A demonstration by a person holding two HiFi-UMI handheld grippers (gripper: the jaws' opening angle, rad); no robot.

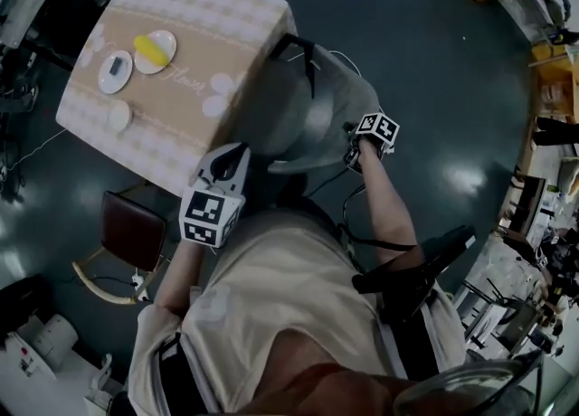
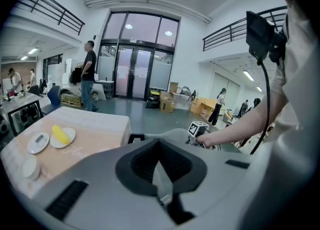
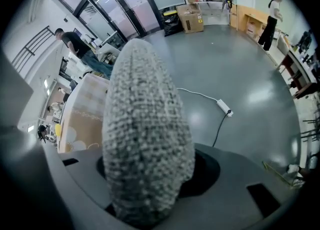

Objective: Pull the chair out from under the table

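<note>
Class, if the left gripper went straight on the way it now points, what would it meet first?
The grey chair's backrest, which seems to sit between its jaws; depth is unclear.

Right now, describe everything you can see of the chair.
The chair is grey, with a curved backrest covered in coarse woven fabric and a black frame part showing at its far side. It stands upright, close against the cloth-covered table; from above, the backrest hides most of the seat. The right gripper is clamped on the backrest's top rim, the fabric filling its jaws. The left gripper sits at the rim's other end; whether it grips is unclear.
</note>
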